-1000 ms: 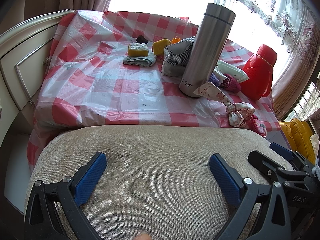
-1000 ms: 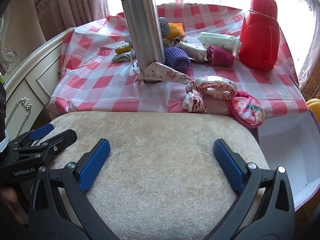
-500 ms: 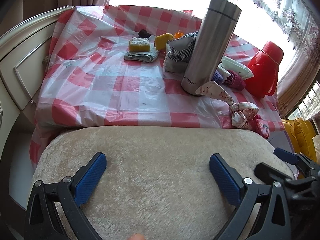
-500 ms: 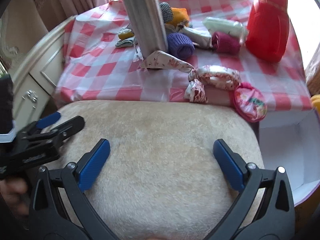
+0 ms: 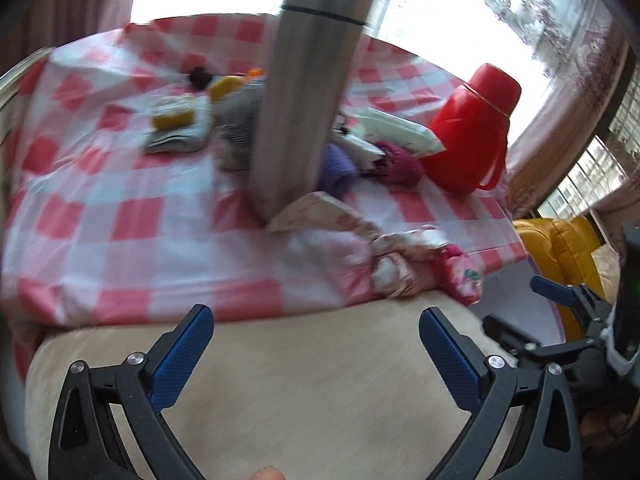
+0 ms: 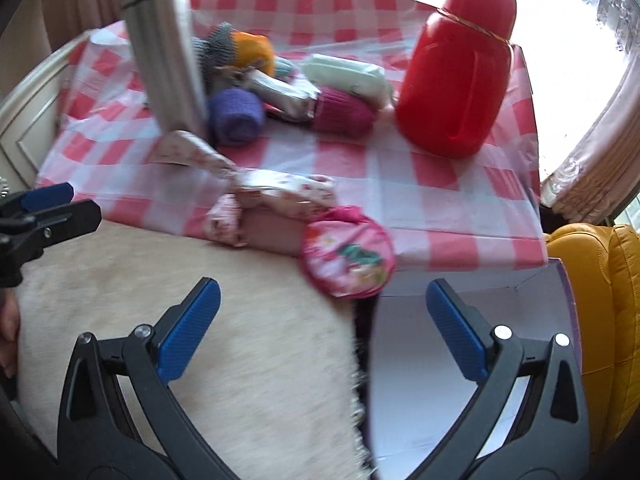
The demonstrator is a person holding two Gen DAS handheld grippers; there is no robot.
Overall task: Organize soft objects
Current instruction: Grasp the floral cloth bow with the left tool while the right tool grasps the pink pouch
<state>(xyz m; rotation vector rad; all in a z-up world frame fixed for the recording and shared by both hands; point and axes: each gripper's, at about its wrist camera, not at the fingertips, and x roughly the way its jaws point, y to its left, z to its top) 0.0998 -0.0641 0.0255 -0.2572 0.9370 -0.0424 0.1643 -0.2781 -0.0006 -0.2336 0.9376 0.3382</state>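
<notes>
The floral cloth (image 6: 260,188), pale with small pink blossoms, lay at the near edge of the table (image 6: 460,208) on its red-and-white checked cover. Its long axis ran left to right along that edge: a flat pointed end sat against the foot of the steel flask (image 6: 164,60), a knot came in the middle, and the bunched part spilled over the edge toward the round pink pouch (image 6: 348,256). The pouch hung just beside it, overlapping the beige cushion (image 6: 200,340). Behind, a purple roll (image 6: 236,116) and a magenta roll (image 6: 344,110) lay on their sides near a red jug (image 6: 456,68). A white box (image 6: 440,380) sat below the table edge, right of the cushion.

The left tongs (image 5: 316,344) hung over the cushion with blue pads spread wide, gripping nothing. The right tongs (image 6: 324,316) were likewise spread and empty, one pad over the cushion, the other over the box. Motion blur softened the finer detail.
</notes>
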